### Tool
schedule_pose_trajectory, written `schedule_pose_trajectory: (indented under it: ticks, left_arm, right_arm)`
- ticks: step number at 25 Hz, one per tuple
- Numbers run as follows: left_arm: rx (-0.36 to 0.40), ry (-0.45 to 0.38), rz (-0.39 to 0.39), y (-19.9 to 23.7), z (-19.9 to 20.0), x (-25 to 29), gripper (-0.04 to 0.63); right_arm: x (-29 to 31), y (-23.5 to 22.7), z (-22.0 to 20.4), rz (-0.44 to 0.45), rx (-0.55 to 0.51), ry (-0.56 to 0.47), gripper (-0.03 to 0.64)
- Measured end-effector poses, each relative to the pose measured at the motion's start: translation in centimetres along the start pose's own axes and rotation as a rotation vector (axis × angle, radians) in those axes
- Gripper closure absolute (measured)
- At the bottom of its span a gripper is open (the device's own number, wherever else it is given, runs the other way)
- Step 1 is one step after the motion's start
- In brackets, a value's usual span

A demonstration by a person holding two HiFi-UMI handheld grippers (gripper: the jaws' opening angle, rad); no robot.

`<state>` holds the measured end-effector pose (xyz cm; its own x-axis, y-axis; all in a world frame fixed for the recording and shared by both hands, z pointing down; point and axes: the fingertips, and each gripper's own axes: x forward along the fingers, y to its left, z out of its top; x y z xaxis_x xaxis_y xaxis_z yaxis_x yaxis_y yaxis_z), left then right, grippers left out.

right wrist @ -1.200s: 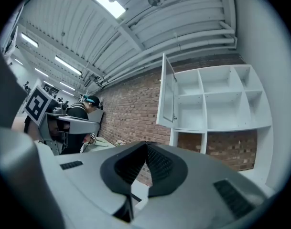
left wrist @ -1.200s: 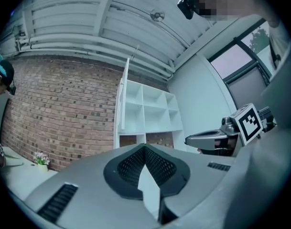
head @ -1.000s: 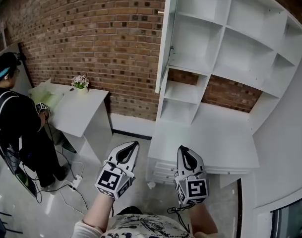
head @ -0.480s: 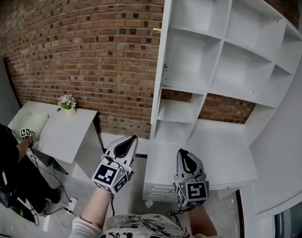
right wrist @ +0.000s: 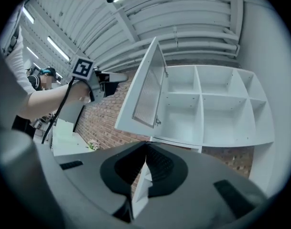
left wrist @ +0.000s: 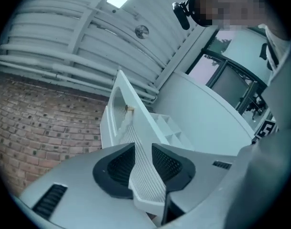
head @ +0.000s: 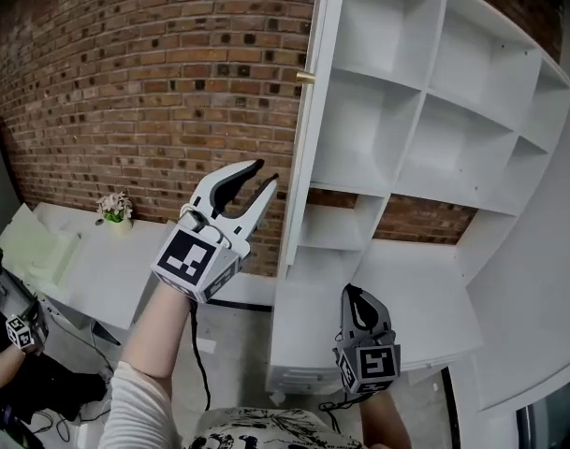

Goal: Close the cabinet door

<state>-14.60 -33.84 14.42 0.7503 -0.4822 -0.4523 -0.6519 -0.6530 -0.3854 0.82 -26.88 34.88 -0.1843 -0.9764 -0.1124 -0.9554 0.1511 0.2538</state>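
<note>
So here's where we're at: our left gripper [head: 265,173], the grey plastic two-jaw one with the black-and-white marker cube, is raised mid-frame in the head view. Its jaws are opening, with nothing between the dark, mesh-textured pads. The tips sit close beside the tall white cabinet door [head: 308,129], which stands swung out edge-on toward us, running from the top of the frame down the centre. We can't tell if they touch it. The door's inner face is a finely ribbed panel, and a small brass knob [head: 305,78] sticks out up high. To the right is the white open shelving unit [head: 411,92], all boxy square cubbies, against a rough red brick wall [head: 144,82]. Our right gripper [head: 354,293] hangs at lower centre-right, jaws pressed together and empty.
</note>
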Motion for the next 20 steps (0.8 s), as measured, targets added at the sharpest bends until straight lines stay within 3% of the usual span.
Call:
schedule_pose_trajectory:
  ticks: [4,7,10,20]
  left_arm:
    - [-0.033,-0.072,-0.062,2.5,3.7,3.3,0.419]
    - [-0.137,-0.131,-0.121,4.3,5.9,5.5,0.419]
    - [-0.233,-0.136,-0.193,5.2,7.0,7.2,0.419]
    - [-0.333,-0.204,-0.331,4.9,9.5,9.5,0.439]
  right_arm:
    - [0.5,0.0,0.0,0.001,-0.008,0.015,0.611]
    - [0.6,0.1,-0.1,-0.001,-0.015,0.025,0.610]
    - [0.5,-0.3,-0.4,-0.008,-0.020,0.035,0.609]
    - [0.3,-1.7,-0.9,-0.037,-0.032,0.060,0.609]
